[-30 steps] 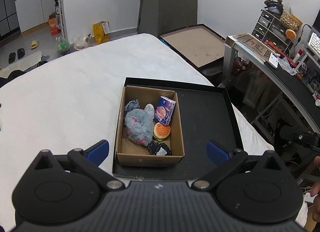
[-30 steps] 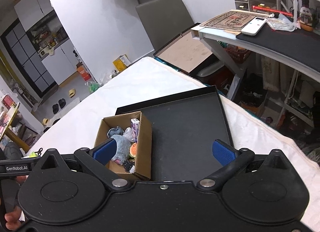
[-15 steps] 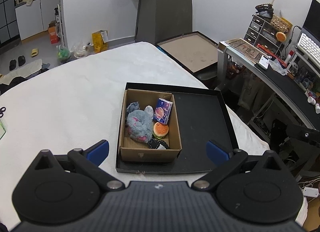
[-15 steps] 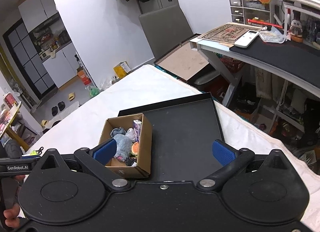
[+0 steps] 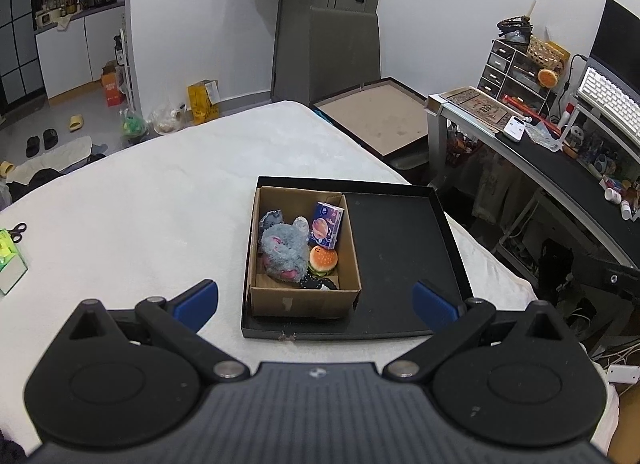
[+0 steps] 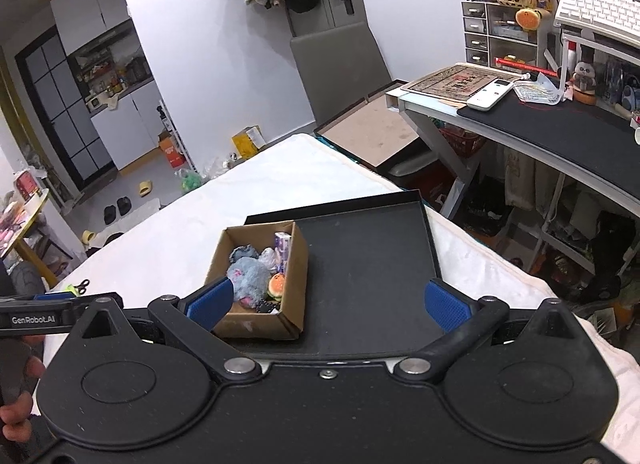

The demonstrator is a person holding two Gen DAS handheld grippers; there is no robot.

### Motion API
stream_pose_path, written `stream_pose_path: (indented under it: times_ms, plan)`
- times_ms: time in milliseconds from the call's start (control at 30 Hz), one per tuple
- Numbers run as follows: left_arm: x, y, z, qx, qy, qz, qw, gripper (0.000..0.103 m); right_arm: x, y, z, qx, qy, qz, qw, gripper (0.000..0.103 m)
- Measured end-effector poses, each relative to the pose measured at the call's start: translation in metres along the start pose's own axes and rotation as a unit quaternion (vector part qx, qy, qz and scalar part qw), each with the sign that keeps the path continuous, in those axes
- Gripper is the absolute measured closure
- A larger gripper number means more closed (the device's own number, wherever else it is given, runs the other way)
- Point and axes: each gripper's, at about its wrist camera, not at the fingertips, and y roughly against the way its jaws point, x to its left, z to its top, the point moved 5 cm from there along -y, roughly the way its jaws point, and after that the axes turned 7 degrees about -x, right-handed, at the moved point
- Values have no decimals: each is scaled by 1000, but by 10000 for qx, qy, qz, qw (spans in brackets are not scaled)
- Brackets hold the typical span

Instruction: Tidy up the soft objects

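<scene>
Both grippers spread wide, holding nothing
Grey plush (image 5: 280, 250), light and squashy, sits at twelve o'clock in the cardboard box (image 5: 304, 298); pinch its bulky middle.

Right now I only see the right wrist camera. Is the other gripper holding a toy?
Observer: No. The left gripper has its jaws wide open, with nothing between them.
Operator: What's that purple thing beside the fluffy toy?
Observer: The purple pack stands upright, and its front shows a round, planet-like picture.
Operator: Does the burger have a face?
Observer: It seems so. The burger toy has small dark marks like a face on its bun.
</scene>
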Motion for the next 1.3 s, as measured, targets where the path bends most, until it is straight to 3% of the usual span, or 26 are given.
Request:
stream_pose_path:
  times_ms: [533, 1300]
  plan:
    - [-7, 37, -13, -280, -61, 13, 9996, 0, 5, 33, -12, -153, 2, 64, 9999, 0]
    - [-3, 49, -16, -309, -112, 29, 9995, 0, 14, 43, -16, -200, 65, 152, 9997, 0]
